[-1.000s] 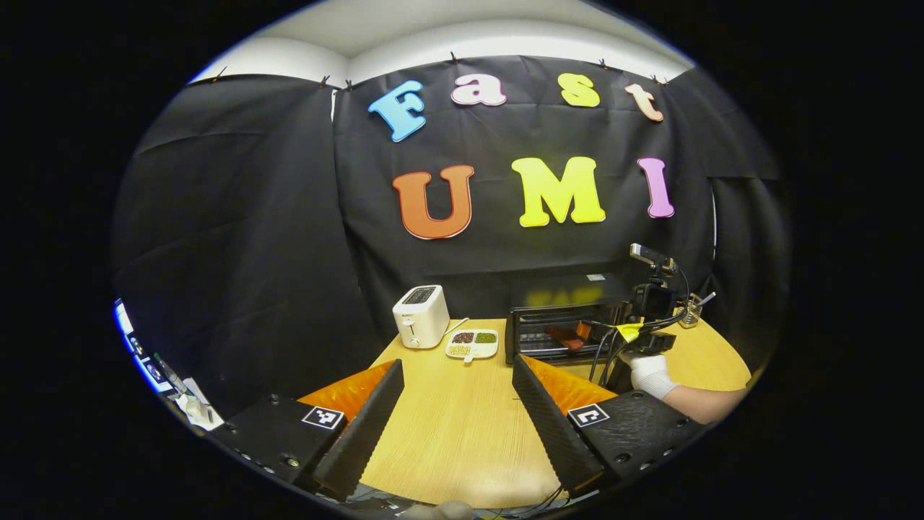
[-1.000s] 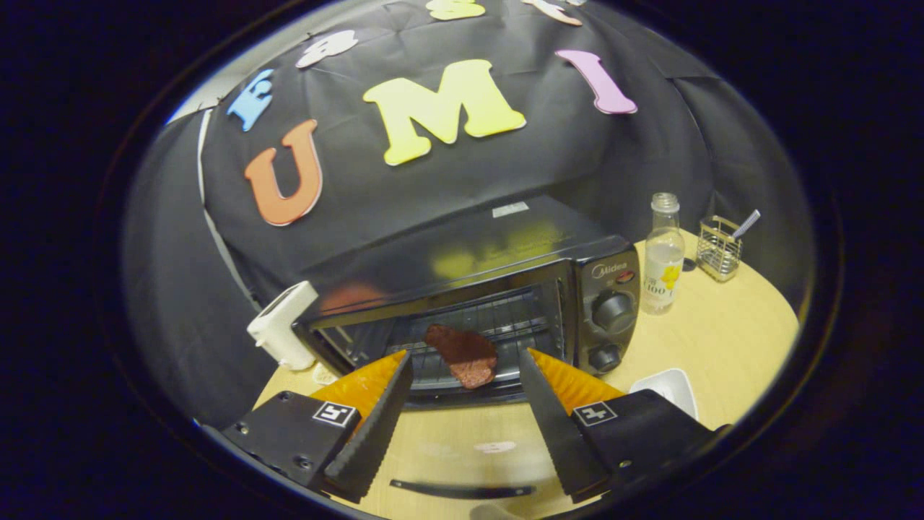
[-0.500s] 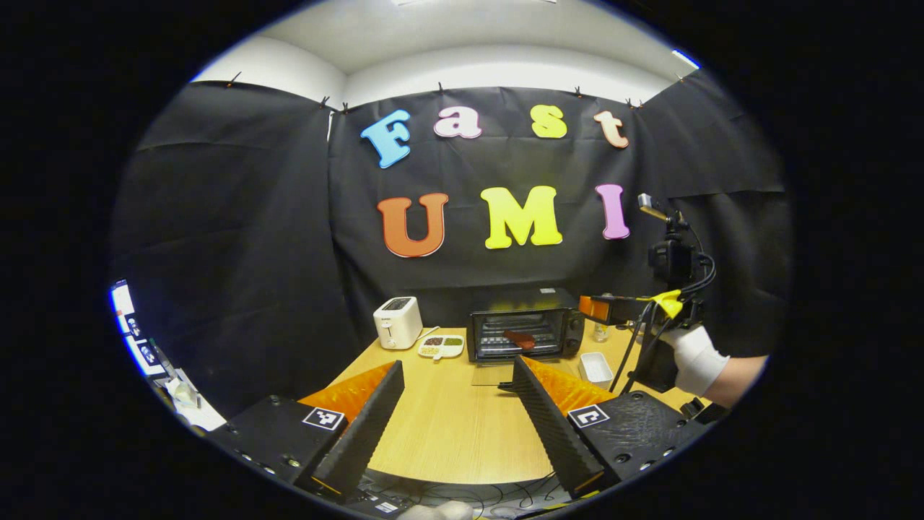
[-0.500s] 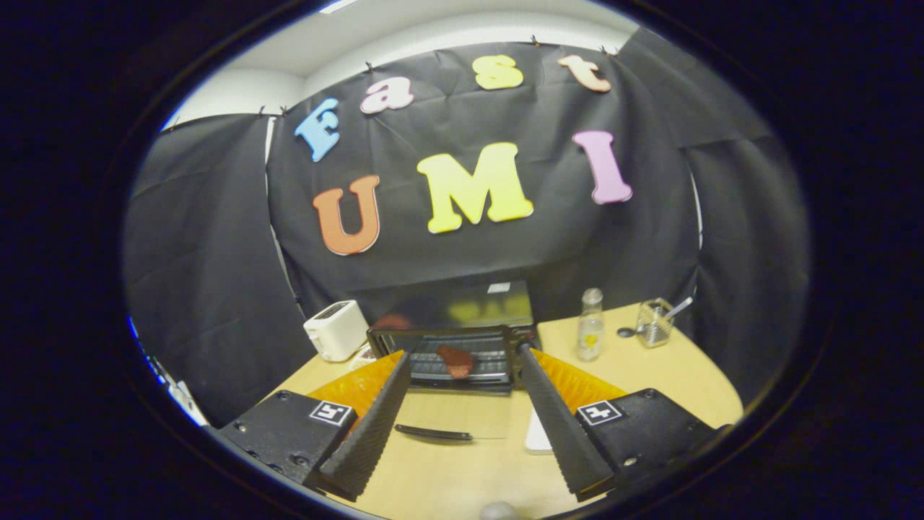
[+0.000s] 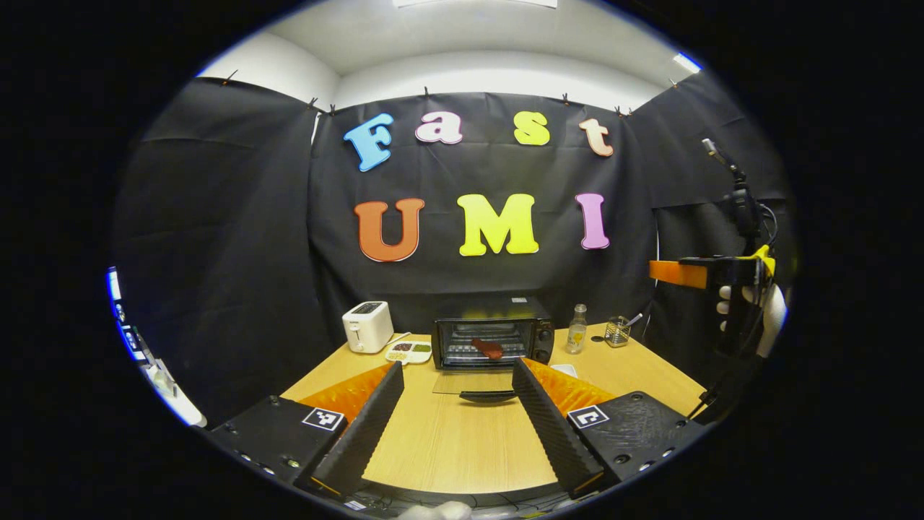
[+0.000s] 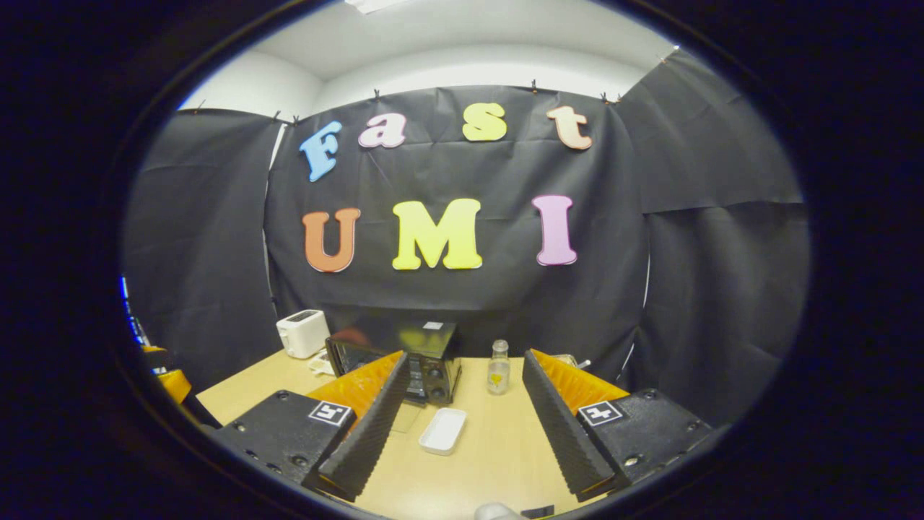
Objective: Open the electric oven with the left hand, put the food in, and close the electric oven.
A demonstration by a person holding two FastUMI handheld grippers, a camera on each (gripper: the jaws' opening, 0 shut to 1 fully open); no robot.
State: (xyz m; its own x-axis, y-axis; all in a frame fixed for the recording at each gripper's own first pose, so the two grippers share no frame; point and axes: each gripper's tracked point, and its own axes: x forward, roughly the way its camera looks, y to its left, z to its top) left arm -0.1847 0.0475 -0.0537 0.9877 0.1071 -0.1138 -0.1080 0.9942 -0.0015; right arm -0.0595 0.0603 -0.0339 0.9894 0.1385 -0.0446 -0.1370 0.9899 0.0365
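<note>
Both grippers have pulled back, fingers apart and empty; the reddish meat slice (image 5: 488,348) sits inside the black electric oven (image 5: 493,333), door still down, so closing remains.

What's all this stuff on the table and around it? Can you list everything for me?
Oven: one, black, back middle of table, door down flat.
Food: one, reddish-brown, on the oven rack.
Toaster: one, white, left of the oven.
Divided dish: one, white, between toaster and oven.
Bottle: one, clear, right of the oven.
Wire basket: one, metal, right of the bottle.
Tray: one, white, empty, in front of the oven.
Table: one, light wood.
Left gripper: black and orange, open, empty.
Right gripper: black and orange, open, empty.
Hand: one, white-gloved, holding the right gripper.
</note>
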